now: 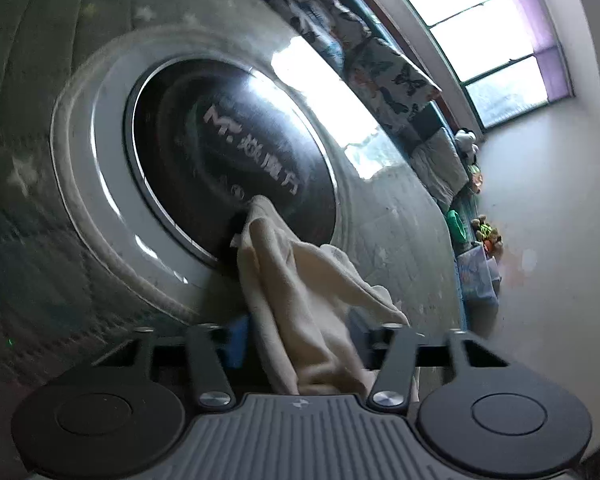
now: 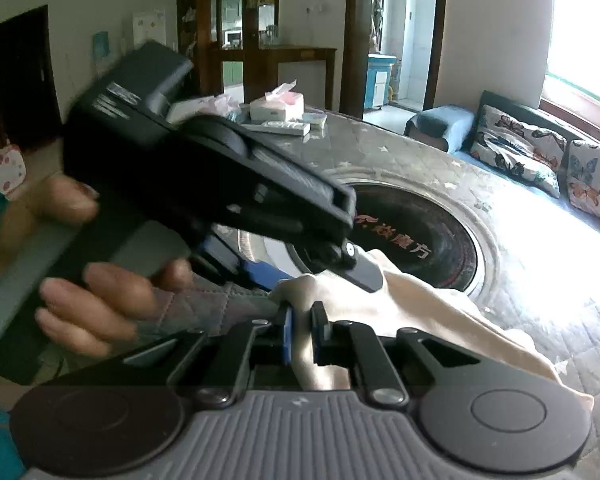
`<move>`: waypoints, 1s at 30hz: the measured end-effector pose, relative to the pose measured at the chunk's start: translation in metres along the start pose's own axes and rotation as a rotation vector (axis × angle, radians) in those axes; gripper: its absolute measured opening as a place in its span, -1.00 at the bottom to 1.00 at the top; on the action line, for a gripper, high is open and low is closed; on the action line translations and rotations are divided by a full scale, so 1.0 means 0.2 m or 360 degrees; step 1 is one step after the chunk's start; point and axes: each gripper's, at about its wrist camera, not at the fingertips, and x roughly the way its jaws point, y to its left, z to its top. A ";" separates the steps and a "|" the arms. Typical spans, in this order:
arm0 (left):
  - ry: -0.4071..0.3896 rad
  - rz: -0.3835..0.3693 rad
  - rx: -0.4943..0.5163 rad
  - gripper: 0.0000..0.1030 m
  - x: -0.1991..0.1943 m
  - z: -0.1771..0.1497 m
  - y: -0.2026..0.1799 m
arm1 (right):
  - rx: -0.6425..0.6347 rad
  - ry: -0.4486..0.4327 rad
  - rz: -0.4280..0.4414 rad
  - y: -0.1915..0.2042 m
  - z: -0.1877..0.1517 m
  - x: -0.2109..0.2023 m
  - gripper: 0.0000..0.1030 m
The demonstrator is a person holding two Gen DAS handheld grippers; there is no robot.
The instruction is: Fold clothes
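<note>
One cream-coloured cloth is up off the table, bunched and creased, soft folds running along its length, and both grippers have a piece of it. The right gripper has its two blue-padded fingers pinched tight on a gathered ridge at the near left end of the fabric. From there the cloth spreads out to the right and drapes down over the table's near side. In the left wrist view the same cream-coloured cloth runs up between the left gripper and the table, a twisted tip reaching over the dark disc. That gripper's fingers stand wide apart on either side of the bundle, and I cannot tell whether they actually press on it.

From the right camera the left gripper comes in from the left, black-bodied, held by a bare hand with a grey quilted cuff, its fingers going into the cloth.

Underneath sits a round table under a grey quilted cover sprinkled with pale stars, and in its middle one black hotplate disc with Chinese lettering, ringed in white. On the far side of the table, one white tissue box and some flat packets, blurred. Along the right wall a dark sofa carries two butterfly-print cushions in this view, bright window above. Far behind, dark wooden shelving and an open doorway.
</note>
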 end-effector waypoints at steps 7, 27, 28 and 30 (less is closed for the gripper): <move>0.0002 0.0054 0.0007 -0.67 0.02 0.00 0.04 | 0.0090 -0.0018 -0.0034 -0.08 -0.09 -0.11 -0.69; -0.0033 0.0169 0.0197 -0.67 0.02 -0.03 -0.05 | 0.0943 -0.0023 -0.0527 -0.95 -0.50 -0.23 -0.32; -0.0037 0.0176 0.0214 -0.67 0.02 -0.04 -0.06 | 0.0970 -0.0032 -0.0514 -0.96 -0.51 -0.22 -0.31; -0.0042 0.0185 0.0246 -0.68 0.02 -0.04 -0.08 | 0.0992 -0.0041 -0.0502 -0.97 -0.52 -0.20 -0.33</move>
